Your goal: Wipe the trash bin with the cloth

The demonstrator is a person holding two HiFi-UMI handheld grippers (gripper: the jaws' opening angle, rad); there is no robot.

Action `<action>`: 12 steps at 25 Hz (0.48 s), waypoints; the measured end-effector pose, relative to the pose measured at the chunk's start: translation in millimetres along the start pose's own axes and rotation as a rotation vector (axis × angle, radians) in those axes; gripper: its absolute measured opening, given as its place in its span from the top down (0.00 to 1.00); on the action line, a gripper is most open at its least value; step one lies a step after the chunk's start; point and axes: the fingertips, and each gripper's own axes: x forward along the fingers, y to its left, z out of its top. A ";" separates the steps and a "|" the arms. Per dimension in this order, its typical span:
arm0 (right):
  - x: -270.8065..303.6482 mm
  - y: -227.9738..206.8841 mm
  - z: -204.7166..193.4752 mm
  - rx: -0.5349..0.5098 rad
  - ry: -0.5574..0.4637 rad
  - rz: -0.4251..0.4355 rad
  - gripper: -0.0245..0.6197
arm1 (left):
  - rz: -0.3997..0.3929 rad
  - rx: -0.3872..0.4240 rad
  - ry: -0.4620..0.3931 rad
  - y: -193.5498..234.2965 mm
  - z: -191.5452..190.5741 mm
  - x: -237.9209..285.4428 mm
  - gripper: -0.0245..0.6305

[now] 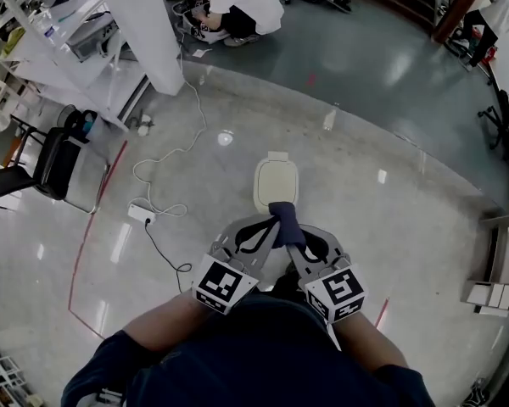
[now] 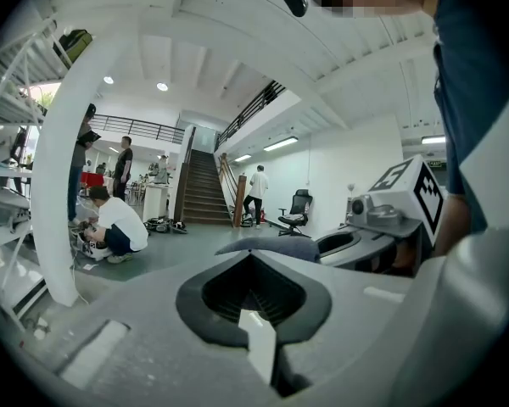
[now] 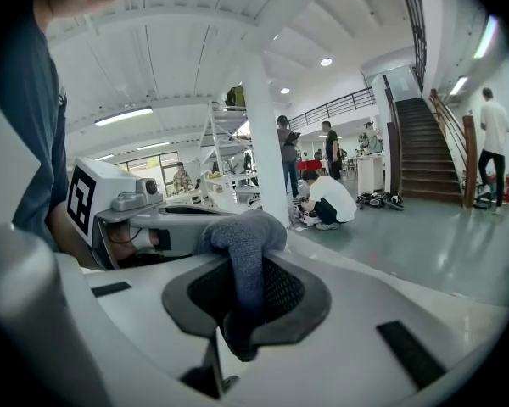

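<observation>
White square pillar [image 1: 144, 28]; crouching person in white shirt [image 1: 233, 7] just beyond it. White power strip [image 1: 141, 213] with looped white cable [image 1: 174, 155] on the glossy floor. Black-and-grey chair [image 1: 64, 164] at left. Dark staircase [image 2: 205, 195] in the background.

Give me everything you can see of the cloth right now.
The cloth is a dark blue-grey piece of soft, towel-like fabric, bunched into a thick roll. The right claw is shut on it, and the cloth runs up between the jaws. Its free end bulges above the tips and flops over toward the other gripper. In the head view it overlaps the near edge of the cream trash bin. Whether they touch is unclear.
</observation>
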 end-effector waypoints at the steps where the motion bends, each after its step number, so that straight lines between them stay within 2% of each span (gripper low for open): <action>1: 3.4 -8.0 -3.1 0.008 0.007 0.009 0.88 | 0.010 -0.011 0.006 2.7 -3.3 8.3 0.97; 5: 13.8 -40.3 -11.7 0.021 0.027 0.052 0.88 | 0.051 -0.051 0.025 10.7 -13.7 40.6 0.97; 12: 45.9 -98.0 -24.2 0.004 0.037 0.093 0.88 | 0.118 -0.072 0.015 38.9 -34.0 95.5 0.97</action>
